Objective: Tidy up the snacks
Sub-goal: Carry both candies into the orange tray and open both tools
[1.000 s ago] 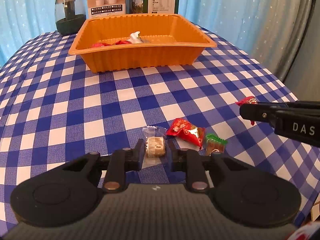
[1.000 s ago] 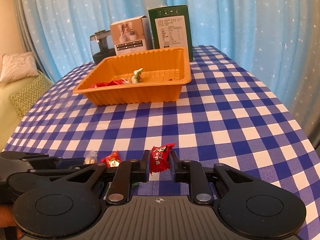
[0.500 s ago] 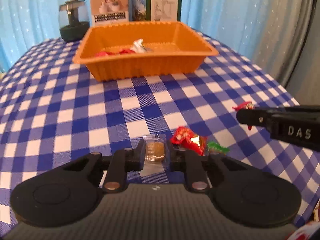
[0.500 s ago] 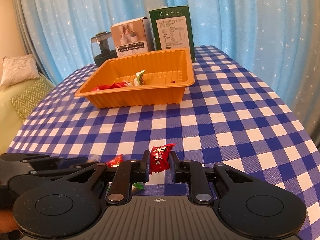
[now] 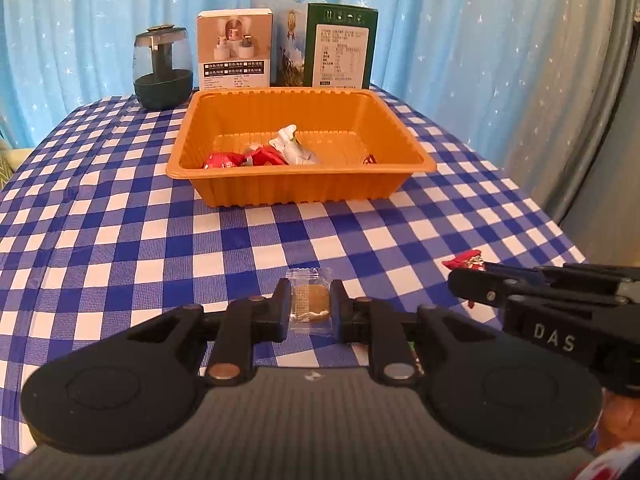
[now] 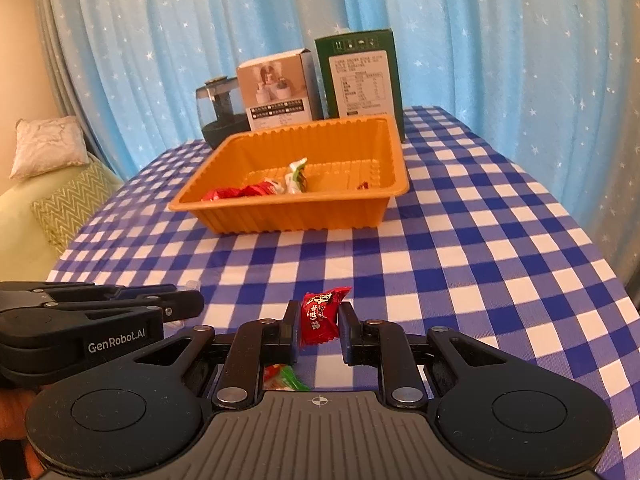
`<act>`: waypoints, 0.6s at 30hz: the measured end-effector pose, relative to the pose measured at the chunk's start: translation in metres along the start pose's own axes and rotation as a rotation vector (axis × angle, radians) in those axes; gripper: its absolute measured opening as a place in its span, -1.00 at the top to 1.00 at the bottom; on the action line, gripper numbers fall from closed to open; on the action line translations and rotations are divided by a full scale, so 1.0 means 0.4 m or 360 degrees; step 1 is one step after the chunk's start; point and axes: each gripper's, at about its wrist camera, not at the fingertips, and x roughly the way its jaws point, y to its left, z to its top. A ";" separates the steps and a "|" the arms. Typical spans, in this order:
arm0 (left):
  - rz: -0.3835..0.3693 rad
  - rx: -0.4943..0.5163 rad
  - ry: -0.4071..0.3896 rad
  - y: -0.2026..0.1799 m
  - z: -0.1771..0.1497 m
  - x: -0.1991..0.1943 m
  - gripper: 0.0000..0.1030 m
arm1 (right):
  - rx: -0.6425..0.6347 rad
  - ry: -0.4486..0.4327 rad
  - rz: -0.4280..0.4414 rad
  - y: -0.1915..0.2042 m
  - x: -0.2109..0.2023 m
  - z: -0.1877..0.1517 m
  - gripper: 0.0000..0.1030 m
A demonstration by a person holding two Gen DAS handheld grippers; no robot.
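My left gripper [image 5: 310, 306] is shut on a clear-wrapped brown snack [image 5: 309, 300] and holds it above the checked tablecloth. My right gripper [image 6: 319, 326] is shut on a red candy [image 6: 320, 314], also off the cloth. An orange tray [image 5: 304, 184] stands farther back with several wrapped snacks [image 5: 260, 156] inside. From the left wrist view the right gripper [image 5: 456, 276] shows at the right with the red candy [image 5: 466, 260] at its tip. A green and red candy [image 6: 284, 376] lies on the cloth under my right gripper.
Behind the tray [image 6: 304, 216] stand a dark round jar [image 5: 162, 68], a white box [image 5: 235, 50] and a green box [image 5: 340, 46]. Blue starred curtains hang behind the table. A couch with cushions [image 6: 48, 152] sits at the left in the right wrist view.
My left gripper has risen with the clear-wrapped snack, and the two candies beside it have dropped out of its view. The right gripper keeps its hold on the red candy.
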 end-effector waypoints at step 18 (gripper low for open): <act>-0.0020 0.0010 -0.0196 0.059 0.200 -0.022 0.65 | -0.0033 -0.0192 0.0062 0.030 0.026 0.189 0.62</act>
